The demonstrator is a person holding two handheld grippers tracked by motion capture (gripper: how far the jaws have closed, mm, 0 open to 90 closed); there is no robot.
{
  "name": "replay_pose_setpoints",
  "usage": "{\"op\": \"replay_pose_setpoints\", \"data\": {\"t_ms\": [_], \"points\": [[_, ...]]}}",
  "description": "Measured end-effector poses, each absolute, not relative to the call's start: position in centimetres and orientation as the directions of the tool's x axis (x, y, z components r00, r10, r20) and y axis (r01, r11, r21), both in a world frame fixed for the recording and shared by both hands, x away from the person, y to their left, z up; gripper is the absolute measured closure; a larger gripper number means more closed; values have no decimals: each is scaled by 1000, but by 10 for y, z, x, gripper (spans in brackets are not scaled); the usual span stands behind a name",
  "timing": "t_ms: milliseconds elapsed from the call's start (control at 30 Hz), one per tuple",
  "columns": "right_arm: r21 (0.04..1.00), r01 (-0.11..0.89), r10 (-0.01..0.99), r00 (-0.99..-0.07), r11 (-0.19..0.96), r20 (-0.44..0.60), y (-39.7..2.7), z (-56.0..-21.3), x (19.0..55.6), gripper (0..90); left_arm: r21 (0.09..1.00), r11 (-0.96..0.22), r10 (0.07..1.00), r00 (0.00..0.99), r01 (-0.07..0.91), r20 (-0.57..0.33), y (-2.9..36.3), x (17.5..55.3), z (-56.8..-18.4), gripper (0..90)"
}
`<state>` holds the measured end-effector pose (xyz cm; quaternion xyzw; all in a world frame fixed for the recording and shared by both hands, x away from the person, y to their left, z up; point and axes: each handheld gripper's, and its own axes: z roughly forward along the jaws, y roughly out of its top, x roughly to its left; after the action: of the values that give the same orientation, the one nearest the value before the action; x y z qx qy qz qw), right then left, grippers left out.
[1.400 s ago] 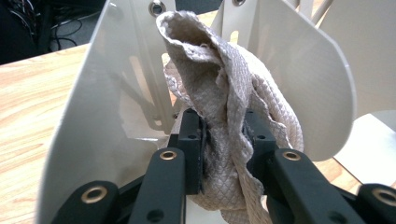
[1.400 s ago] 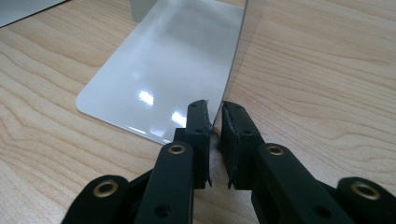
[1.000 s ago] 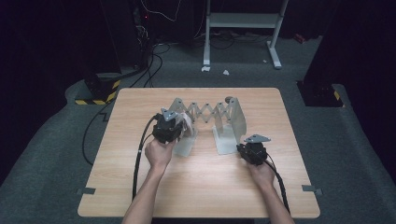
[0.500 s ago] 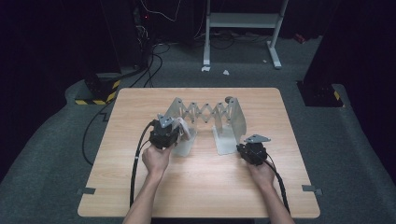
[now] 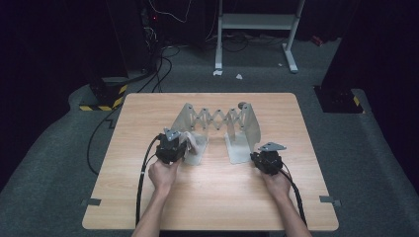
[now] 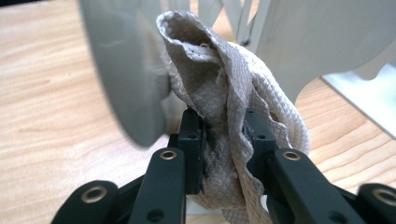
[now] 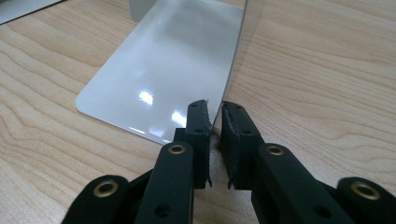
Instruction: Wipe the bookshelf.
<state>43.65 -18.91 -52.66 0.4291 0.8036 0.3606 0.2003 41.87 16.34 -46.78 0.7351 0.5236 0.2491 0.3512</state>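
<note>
So the left claw is clamping a bunched-up beige cloth, jaws only a little way apart with the quilted fabric squashed between the pads, and it's sitting right against the left end plate of the metal expanding bookend rack near the middle of the surface. That cloth is looking soft and floppy, basically weightless, so pinching a thick fold like this is the way to go; grab a single layer and I'd guess it's just going to slide out while rubbing. The right claw is nipping the thin upright edge of the right plate, jaws nearly together on the sheet metal. The rack is looking stiff and glossy, probably slippery, and with that scissor linkage in the middle it's likely wanting to stretch or skate, so pinning one end low by the base flange is making sense to me.
</note>
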Motion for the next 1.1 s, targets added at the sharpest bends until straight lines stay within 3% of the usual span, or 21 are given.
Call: {"op": "replay_pose_setpoints", "data": {"t_ms": [567,1100], "points": [[750,545,834,-552,375,-16,-189,-526,437,815,738,-219,948,318,638,7,168,419,-490,734],[750,545,834,-552,375,-15,-189,-526,437,815,787,-196,945,326,585,-7,171,414,-453,734]]}}
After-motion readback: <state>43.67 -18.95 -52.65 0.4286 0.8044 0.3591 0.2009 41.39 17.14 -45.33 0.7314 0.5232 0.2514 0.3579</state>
